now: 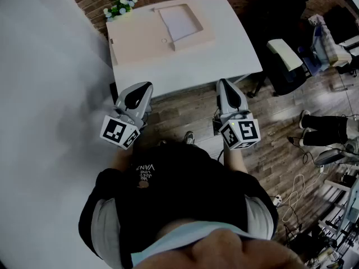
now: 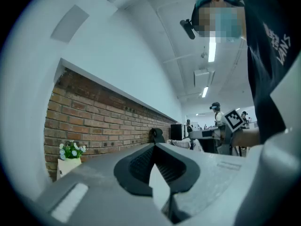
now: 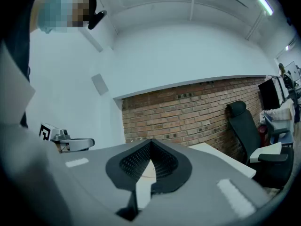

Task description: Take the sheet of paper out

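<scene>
Both shut on nothing, the left claw (image 1: 140, 89) and right claw (image 1: 225, 86) hang short of the bench (image 1: 230, 49), where the sheet of paper (image 1: 179, 21) lies straight ahead in a beige tray (image 1: 140, 41), neither claw plainly nearer.

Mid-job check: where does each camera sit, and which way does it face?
Head view: on the person's head, steeply down at the table, sheet of paper, torso, left gripper, right gripper.
Left gripper view: on its gripper, level along shut jaws toward the brick wall; torso at right.
Right gripper view: on its gripper, level along shut jaws toward the same wall and a chair; left gripper at left.
Shared: flowers in head and left gripper views.
</scene>
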